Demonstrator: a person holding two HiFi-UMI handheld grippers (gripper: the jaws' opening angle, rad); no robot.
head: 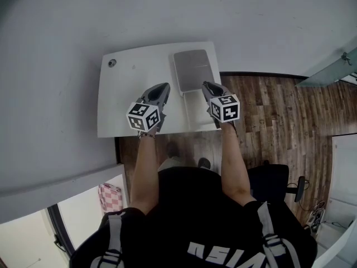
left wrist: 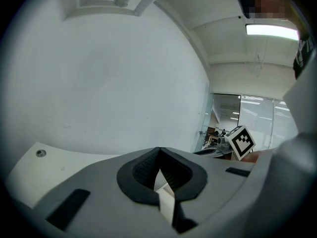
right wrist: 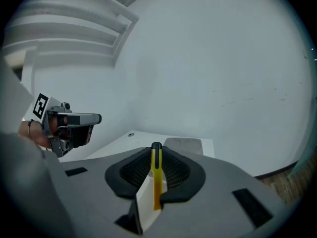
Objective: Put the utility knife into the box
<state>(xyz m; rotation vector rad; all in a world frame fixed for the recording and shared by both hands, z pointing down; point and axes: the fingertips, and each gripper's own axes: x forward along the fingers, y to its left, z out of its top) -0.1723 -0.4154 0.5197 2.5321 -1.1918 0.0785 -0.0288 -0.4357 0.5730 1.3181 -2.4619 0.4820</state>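
Note:
A yellow utility knife (right wrist: 156,177) with a black tip stands upright between the dark pads of my right gripper (right wrist: 156,148), which is shut on it. In the head view the right gripper (head: 205,85) hovers at the near right corner of the grey box (head: 192,67), which lies open on the white table (head: 128,94). The box (right wrist: 183,145) shows just past the knife's tip. A paler flat part (head: 198,109) continues from the box toward the table's near edge. My left gripper (head: 165,86) hangs left of the box, its jaws (left wrist: 158,152) meeting at the tips with nothing between them.
A small round grommet (head: 112,62) sits at the table's far left corner. A grey wall rises right behind the table. A black office chair (head: 279,186) stands on the wood floor (head: 279,110) to the right of the person.

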